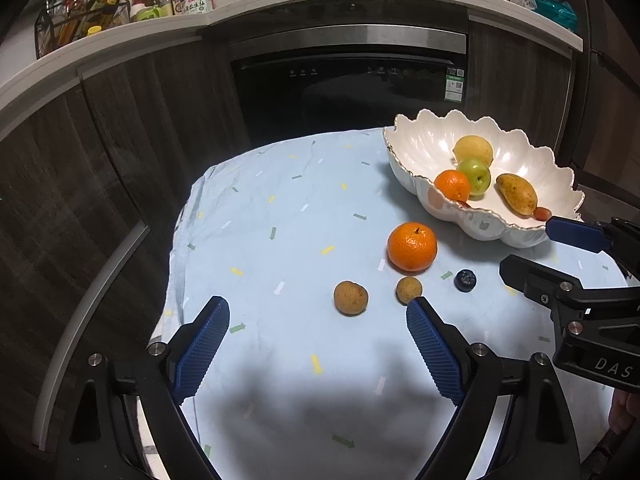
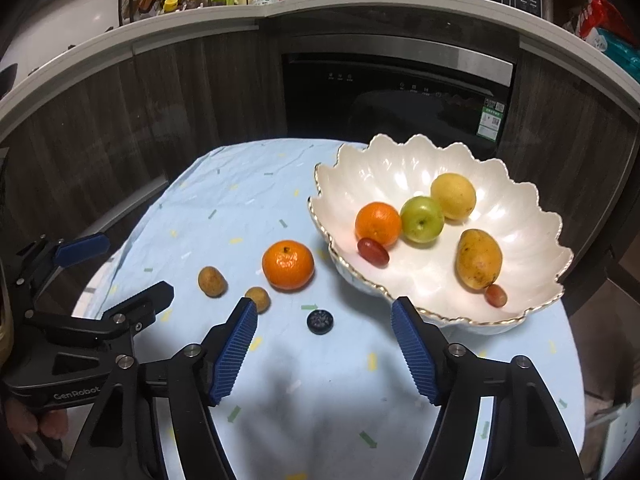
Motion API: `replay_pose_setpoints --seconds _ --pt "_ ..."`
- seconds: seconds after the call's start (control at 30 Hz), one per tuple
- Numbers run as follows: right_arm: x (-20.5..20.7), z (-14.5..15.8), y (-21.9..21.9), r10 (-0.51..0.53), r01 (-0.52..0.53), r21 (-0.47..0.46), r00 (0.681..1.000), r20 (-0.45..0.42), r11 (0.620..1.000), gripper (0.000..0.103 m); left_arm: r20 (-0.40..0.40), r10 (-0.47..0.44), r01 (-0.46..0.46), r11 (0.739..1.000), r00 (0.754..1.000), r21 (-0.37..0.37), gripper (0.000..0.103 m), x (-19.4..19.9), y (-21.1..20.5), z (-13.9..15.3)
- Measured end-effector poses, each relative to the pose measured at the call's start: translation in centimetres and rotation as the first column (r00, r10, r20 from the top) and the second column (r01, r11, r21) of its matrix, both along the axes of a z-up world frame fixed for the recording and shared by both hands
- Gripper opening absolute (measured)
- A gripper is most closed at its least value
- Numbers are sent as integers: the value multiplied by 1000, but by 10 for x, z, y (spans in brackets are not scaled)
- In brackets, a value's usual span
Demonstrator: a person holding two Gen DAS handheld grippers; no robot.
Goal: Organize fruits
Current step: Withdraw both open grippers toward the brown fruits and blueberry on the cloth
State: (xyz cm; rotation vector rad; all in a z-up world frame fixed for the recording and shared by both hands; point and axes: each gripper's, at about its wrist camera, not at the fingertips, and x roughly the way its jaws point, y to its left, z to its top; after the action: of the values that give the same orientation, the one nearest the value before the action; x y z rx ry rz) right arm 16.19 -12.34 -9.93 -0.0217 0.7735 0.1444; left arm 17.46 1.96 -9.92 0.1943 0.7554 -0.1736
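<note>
Tablecloth (image 1: 280,208) beneath; both grippers, left (image 1: 318,308) and right (image 2: 324,310), gape, seemingly empty.

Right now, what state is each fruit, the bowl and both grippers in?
Bowl: upright, holds six fruits.
Loose orange: on cloth, outside bowl.
Two longans: on cloth.
Blueberry: on cloth.
Left gripper: open, empty.
Right gripper: open, empty, blueberry ahead.
</note>
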Motion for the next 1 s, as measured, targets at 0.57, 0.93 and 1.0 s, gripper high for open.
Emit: replay_pose_setpoints --seconds 0.57,0.93,1.0 --pt "15 -30 9 24 -24 0 999 -37 1000 61 -34 -38 39 999 999 24 75 28 -5 -31" --pt "27 -45 9 11 -10 16 997 -81 1000 53 -78 -73 75 997 994 16 66 44 -12 -43" --pt "29 -47 9 9 -8 18 996 -88 1000 52 -89 -76 77 997 993 12 64 47 -12 -45"
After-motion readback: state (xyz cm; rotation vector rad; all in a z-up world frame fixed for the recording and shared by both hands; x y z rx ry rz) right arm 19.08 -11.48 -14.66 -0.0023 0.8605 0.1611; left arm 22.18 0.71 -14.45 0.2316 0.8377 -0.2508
